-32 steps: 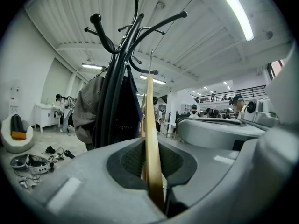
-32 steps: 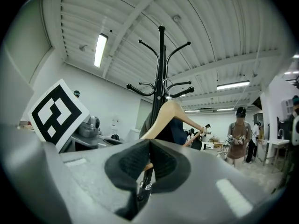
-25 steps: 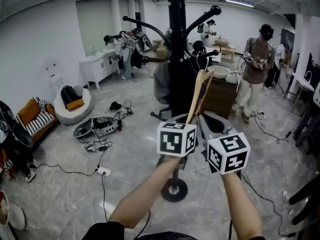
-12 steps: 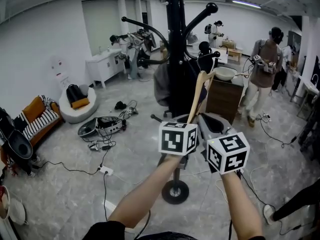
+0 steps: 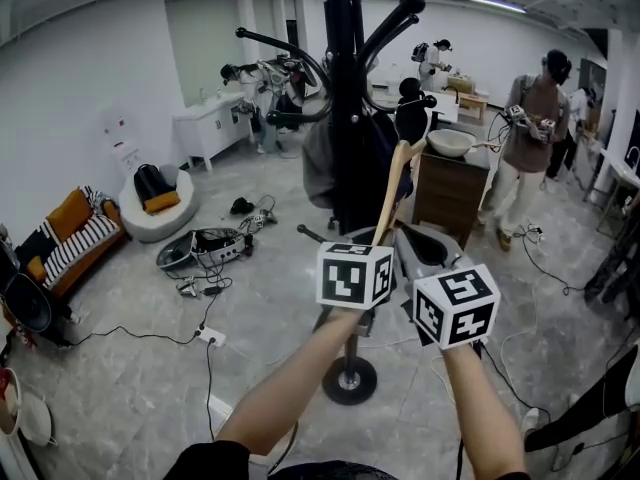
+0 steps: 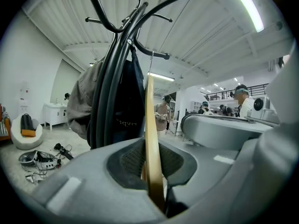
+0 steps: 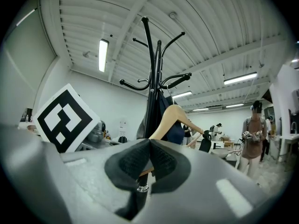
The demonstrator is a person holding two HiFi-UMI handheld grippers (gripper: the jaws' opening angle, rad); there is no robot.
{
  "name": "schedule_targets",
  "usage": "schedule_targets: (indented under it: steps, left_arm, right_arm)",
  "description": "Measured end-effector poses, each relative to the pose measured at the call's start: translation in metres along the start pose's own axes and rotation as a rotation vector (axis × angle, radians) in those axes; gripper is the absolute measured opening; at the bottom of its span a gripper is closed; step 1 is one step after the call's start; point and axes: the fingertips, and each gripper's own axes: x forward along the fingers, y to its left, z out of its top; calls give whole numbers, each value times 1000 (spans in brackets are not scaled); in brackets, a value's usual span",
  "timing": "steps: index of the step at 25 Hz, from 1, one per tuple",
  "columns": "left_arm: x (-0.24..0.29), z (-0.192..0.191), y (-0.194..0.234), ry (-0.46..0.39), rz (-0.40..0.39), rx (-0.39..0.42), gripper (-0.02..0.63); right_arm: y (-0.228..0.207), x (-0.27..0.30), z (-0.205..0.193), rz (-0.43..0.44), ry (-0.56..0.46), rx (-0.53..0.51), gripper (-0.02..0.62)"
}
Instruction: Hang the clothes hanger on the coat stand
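Two grippers share the wooden hanger: my left gripper clamps its arm narrowly, my right gripper its lower end. It stands upright before the coat stand (already draped with garments); its hook may snag cloth and miss a peg.

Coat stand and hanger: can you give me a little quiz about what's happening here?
1. True or false: the wooden hanger already hangs on the coat stand.
2. What hangs on the stand? A: clothes. B: an umbrella. C: nothing.
3. Fill in: the left gripper is shut on the ____.
Key: 1 false; 2 A; 3 hanger.
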Motion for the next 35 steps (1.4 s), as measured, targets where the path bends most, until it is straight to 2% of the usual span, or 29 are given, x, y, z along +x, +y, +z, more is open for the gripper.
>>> schedule_targets:
  steps: [13, 18, 27, 35]
  left_arm:
    - [-8, -3, -4, -15, 23, 12, 43]
    - [-15, 7, -5, -70, 21, 35, 43]
    - [-23, 9, -5, -85, 3, 41, 46]
    - [-37, 11, -5, -93, -28, 38, 109]
  right_arm:
    - [2, -10, -3, 5, 5, -7, 0]
    - [3, -10, -2, 11, 3, -5, 0]
    - [7, -13, 0, 5, -5, 6, 0]
    - [19, -18, 1, -13, 2, 12, 0]
